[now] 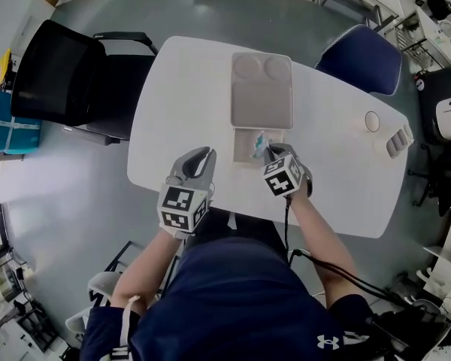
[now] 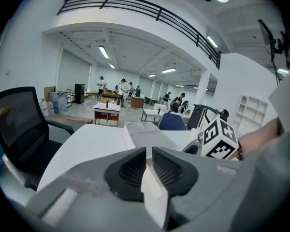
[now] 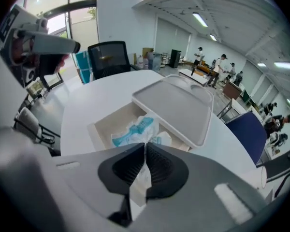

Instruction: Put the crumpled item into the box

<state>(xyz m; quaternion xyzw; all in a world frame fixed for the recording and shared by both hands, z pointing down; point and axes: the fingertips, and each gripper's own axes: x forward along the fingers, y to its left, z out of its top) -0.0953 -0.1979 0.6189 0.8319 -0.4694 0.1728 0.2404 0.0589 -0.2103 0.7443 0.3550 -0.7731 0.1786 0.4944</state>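
Observation:
An open shallow box (image 1: 243, 147) lies near the middle of the white table (image 1: 180, 111), its lid (image 1: 261, 89) folded back on the far side. The crumpled item (image 1: 258, 142), a white wrapper with teal print, lies in the box base. My right gripper (image 1: 270, 153) is at the box's near right edge, shut on a fold of that wrapper. In the right gripper view the wrapper (image 3: 137, 132) runs from the box (image 3: 106, 122) up between the pads of the right gripper (image 3: 145, 149). My left gripper (image 1: 208, 154) rests at the table's front, left of the box, shut and empty.
A black chair (image 1: 60, 74) stands left of the table and a blue chair (image 1: 361, 55) at its far right. A small round white object (image 1: 372, 120) and a grey ridged object (image 1: 398, 140) sit near the table's right edge.

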